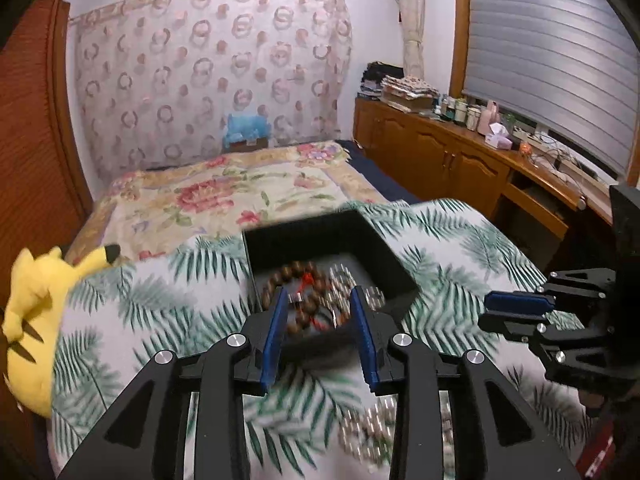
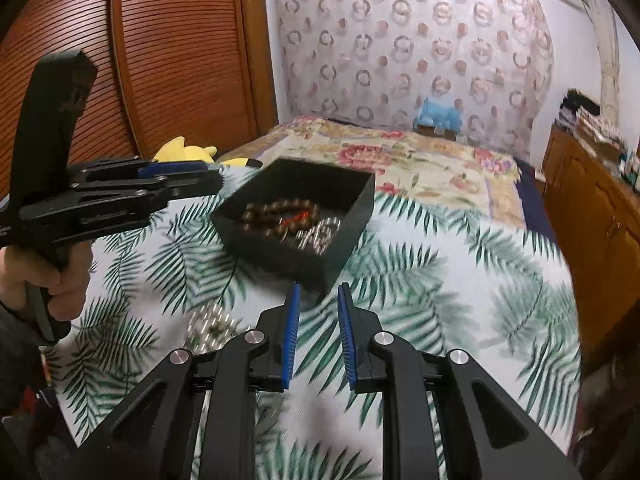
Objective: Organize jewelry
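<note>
A black open box [image 1: 394,268] sits on a palm-leaf cloth [image 1: 192,292] on the bed. Inside it lie a brown wooden bead bracelet [image 1: 290,276] with a red tassel and a silver chain piece [image 1: 346,278]. My left gripper [image 1: 319,300] hovers over the box's near edge, open, with nothing gripped. Another silver chain piece [image 1: 370,434] lies on the cloth below it. In the right wrist view the box [image 2: 352,204], the beads [image 2: 276,210] and the loose silver piece [image 2: 212,324] show. My right gripper [image 2: 319,300] is slightly open and empty, near the box's front corner.
A yellow plush toy [image 1: 28,312] lies at the cloth's left edge. A floral bedspread [image 1: 224,188] stretches behind the box. A wooden cabinet [image 1: 452,160] with clutter runs along the right. A hand [image 2: 36,280] holds the left gripper [image 2: 212,178].
</note>
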Available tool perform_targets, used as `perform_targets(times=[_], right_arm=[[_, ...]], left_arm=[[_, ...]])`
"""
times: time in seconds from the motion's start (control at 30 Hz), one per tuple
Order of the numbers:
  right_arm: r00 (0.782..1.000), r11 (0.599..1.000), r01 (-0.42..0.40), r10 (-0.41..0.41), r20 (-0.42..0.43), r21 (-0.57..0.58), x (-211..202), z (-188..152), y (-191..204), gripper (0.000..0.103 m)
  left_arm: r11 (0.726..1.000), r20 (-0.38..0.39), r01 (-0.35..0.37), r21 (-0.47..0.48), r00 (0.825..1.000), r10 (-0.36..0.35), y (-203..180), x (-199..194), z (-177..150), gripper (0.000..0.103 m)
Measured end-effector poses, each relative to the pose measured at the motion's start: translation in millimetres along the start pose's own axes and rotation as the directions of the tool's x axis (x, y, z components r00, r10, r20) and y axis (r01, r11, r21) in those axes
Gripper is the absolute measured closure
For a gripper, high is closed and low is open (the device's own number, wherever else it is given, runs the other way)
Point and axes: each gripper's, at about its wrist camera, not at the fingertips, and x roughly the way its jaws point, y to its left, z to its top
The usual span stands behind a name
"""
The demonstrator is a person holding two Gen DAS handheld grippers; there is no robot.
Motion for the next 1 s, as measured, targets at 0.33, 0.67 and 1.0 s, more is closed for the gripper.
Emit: perform_targets(times=[0.33, 0.67, 1.0], right_arm=[[1.0, 0.999, -0.011, 0.011, 0.003, 0.038, -15, -37, 16, 0.081], [0.999, 0.997, -0.03, 0.032, -0.029, 0.066, -20, -66, 21, 0.069], [0.999, 1.0, 0.001, 0.0, -0.044, 0.024, -19, -84, 37, 0.068]], left_arm=[[1.0, -0.022, -0.025, 0.019, 0.999, 0.025, -8, -13, -42, 0.072], [0.999, -0.082, 0.04, -0.003, 0.996, -0.04, -19, -9, -64, 0.072], [0.997, -0.155, 0.073, -0.019, 0.985, -0.075, -24, 19, -63, 0.072]])
